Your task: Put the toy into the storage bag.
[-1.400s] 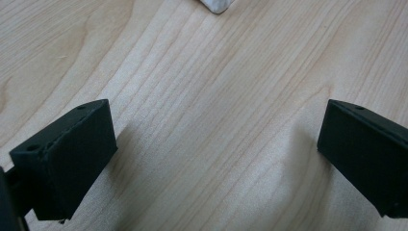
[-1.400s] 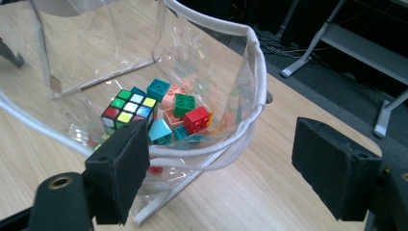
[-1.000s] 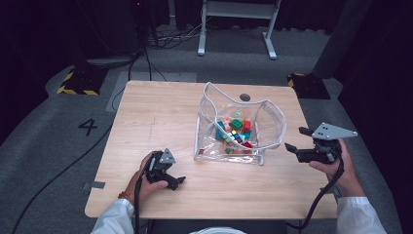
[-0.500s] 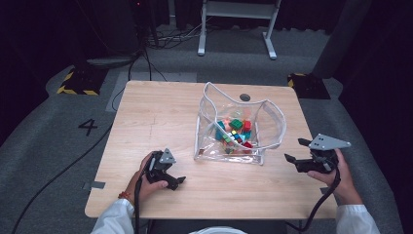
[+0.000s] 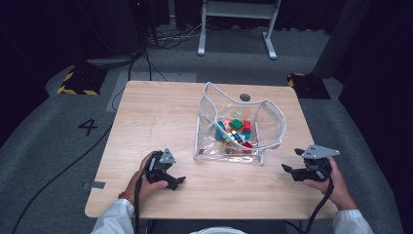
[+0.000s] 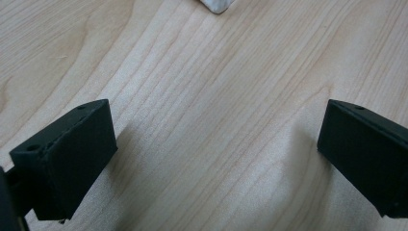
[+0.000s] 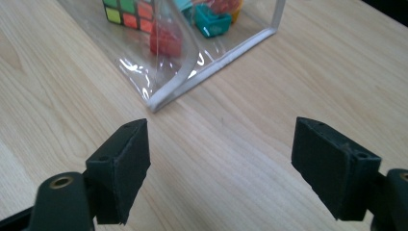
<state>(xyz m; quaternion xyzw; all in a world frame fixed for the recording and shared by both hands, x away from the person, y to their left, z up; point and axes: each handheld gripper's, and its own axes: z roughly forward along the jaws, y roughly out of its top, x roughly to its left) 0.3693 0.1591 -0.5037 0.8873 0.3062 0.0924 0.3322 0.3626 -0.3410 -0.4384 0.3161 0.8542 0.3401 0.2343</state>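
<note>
A clear plastic bag (image 5: 263,113) with white trim stands open on the wooden table (image 5: 156,117), holding several small colourful toys (image 5: 235,131) and a colour-tile cube (image 7: 129,10). My left gripper (image 5: 178,182) rests low on the table to the bag's front left, open, with bare wood between its black jaws (image 6: 219,144). My right gripper (image 5: 288,170) sits near the table's right front edge, open, pointing at the bag's near corner (image 7: 156,102). Nothing is held by either one.
A round dark hole (image 5: 245,97) marks the tabletop behind the bag. Beyond the table lie grey carpet, cables (image 5: 151,34), a white stand's legs (image 5: 234,29) and yellow-black striped pads (image 5: 78,83). A floor mark "4" (image 5: 88,126) lies at the left.
My right gripper has dropped lower and drawn back toward the table's front right edge. The left gripper and the bag have stayed put.
</note>
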